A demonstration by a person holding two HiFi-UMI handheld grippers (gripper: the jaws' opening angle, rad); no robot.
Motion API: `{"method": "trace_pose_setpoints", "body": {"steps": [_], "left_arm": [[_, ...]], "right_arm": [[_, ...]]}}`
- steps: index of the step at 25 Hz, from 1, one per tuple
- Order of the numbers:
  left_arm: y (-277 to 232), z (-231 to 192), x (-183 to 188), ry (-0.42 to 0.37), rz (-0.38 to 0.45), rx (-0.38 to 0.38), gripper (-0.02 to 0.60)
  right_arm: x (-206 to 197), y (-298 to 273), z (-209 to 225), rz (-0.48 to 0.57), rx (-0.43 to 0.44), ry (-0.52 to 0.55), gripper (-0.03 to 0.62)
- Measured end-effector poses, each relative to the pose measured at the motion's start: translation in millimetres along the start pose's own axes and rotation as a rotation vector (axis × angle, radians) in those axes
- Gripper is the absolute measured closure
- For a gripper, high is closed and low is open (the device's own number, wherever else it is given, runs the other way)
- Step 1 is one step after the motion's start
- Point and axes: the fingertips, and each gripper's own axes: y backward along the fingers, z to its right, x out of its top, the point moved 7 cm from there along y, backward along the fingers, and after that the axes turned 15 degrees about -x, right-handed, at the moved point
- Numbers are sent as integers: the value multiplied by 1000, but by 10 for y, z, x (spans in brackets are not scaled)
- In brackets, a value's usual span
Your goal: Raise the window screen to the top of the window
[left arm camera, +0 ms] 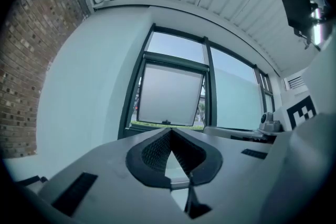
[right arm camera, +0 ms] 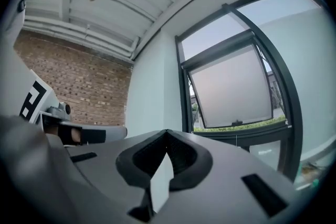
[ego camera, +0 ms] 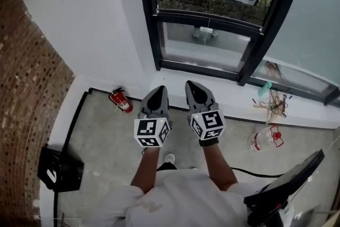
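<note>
From the head we look steeply down over the left gripper [ego camera: 159,87] and the right gripper [ego camera: 190,83], side by side, onto the floor [ego camera: 101,130] and the foot of the window [ego camera: 212,24]. Each gripper camera sits just behind its own jaws and faces along them toward that window, well ahead. We share the window across all three views. Each gripper view catches the other gripper at its edge.

The grey concrete floor [ego camera: 101,130] carries a red fire extinguisher [ego camera: 121,100] close to the white wall, a black box [ego camera: 59,169] at the left, a black cable [ego camera: 255,173] and a clear plastic bottle [ego camera: 264,139] with red fittings, just below the white sill [ego camera: 234,94]. On the sill sits a small wooden-stick frame [ego camera: 275,103].
</note>
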Motion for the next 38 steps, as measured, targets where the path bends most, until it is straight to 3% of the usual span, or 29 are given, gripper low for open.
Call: {"method": "trace_pose_setpoints", "body": {"steps": [8,17,21,26,29,32,35,38], "left_arm": [[-816,-1033,48,-6,4,-132,580],[-2172,-1087,-387,11,-48,-272,580],[-3000,-1248,-398,-24,-12,-268,580],[-3989,-1429,-185,-81,38,-226,580],[-4414,-1490,-207,-79,86,-257,580],[-4778,-1556,-374,-87,34,-293,580],[-4980,-1807,-505,-161,-40,-236,580],[-5287,-1968,-675,-238,-145,-277,580]], "right_arm": [[-66,-813,157,-31,-158,22,595],[-438,-1567,1168,-58,-303,-4,595],[-453,-2268,1783,-27,-281,-1,595],[-62,-3113,2586,68,-234,20,595],[-115,-3471,2876,60,-210,1,595],[-425,-3732,3067,-29,-218,-49,595],[-592,-3930,3046,-89,-174,-26,595],[-668,-4035,3160,-105,-176,-16,595]]}}
